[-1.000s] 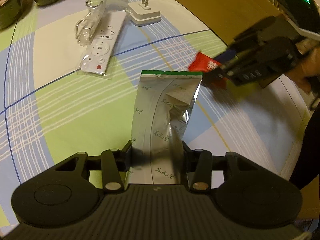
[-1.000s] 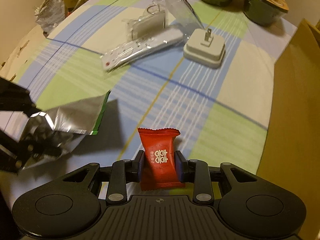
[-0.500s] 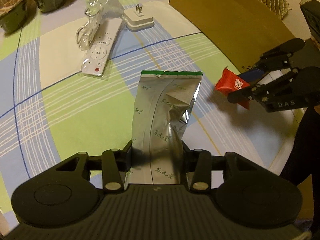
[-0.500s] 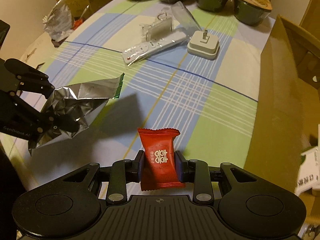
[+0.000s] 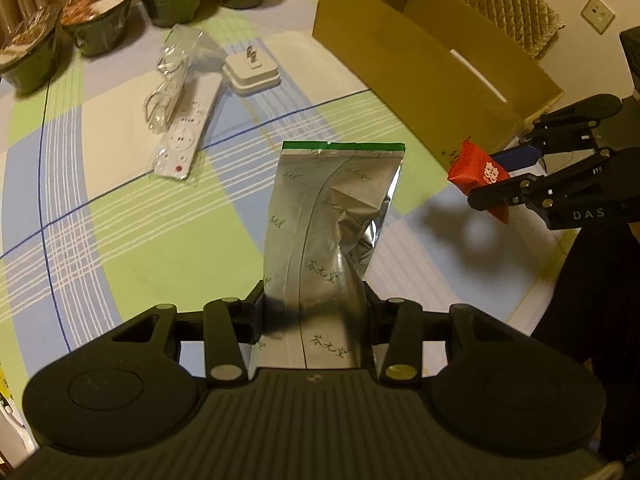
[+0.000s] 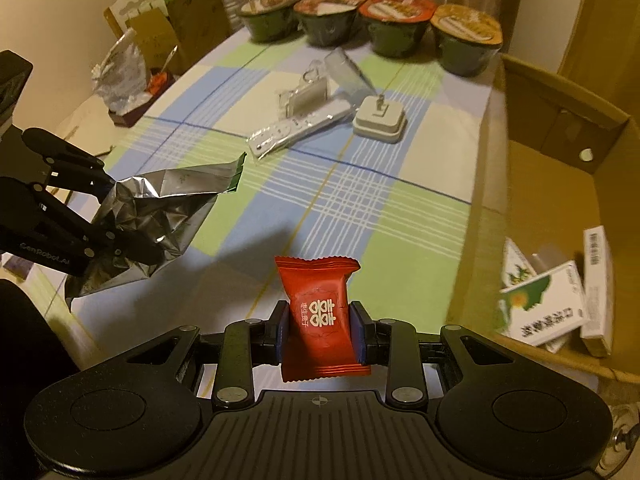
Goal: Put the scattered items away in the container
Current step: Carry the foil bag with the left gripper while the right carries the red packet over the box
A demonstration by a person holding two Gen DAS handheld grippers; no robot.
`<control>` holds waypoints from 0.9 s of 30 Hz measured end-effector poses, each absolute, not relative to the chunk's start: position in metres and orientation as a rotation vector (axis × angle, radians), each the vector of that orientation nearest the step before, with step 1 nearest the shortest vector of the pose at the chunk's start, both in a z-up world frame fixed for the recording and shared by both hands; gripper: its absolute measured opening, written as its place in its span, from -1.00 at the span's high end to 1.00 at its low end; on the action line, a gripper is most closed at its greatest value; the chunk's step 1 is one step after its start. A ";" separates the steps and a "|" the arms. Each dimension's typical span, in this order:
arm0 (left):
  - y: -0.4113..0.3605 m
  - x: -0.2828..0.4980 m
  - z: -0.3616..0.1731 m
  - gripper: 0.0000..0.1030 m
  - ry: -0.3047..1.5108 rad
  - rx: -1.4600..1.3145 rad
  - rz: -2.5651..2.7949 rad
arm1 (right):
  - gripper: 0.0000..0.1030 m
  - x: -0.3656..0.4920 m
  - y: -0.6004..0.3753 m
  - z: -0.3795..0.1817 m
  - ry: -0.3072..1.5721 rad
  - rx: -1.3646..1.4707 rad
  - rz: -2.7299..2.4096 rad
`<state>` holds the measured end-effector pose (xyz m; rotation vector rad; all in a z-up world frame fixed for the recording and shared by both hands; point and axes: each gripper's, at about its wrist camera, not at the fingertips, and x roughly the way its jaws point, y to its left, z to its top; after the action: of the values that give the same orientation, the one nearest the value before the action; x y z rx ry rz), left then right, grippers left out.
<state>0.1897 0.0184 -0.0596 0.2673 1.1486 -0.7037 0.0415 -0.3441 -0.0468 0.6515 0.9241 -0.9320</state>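
My left gripper (image 5: 314, 312) is shut on a silver foil pouch (image 5: 332, 216) with a green top edge, held up above the checked tablecloth. The same pouch (image 6: 160, 216) shows crumpled at the left of the right wrist view. My right gripper (image 6: 320, 332) is shut on a red candy packet (image 6: 320, 308), lifted beside the open cardboard box (image 6: 552, 168); the packet (image 5: 476, 172) also appears at the right of the left wrist view, near the box (image 5: 420, 60). Several small cartons (image 6: 548, 308) lie inside the box.
On the table lie a white remote control (image 5: 186, 136), a clear plastic clip holder (image 5: 172, 76) and a white plug adapter (image 5: 252, 70). Several instant noodle bowls (image 6: 400, 24) line the far edge. Bags and clutter (image 6: 128, 72) stand past the left edge.
Both grippers have risen and drawn back with their loads. The right gripper with the red packet has moved rightward toward the box, so the box's inside with the cartons has come into view.
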 end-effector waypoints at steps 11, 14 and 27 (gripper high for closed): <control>-0.035 0.183 -0.024 0.24 1.089 0.299 -0.769 | 0.34 -0.005 -0.324 0.004 0.843 0.623 -1.011; -0.056 0.183 -0.014 0.24 1.074 0.298 -0.793 | 0.34 -0.023 -0.321 0.019 0.827 0.608 -1.044; -0.163 0.201 0.026 0.24 0.996 0.290 -0.867 | 0.34 -0.097 -0.347 0.049 0.794 0.591 -1.182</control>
<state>0.2011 -0.1626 0.0259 0.2900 0.9964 -0.8668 -0.0968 -0.3471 0.0486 0.5913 0.7938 -1.1815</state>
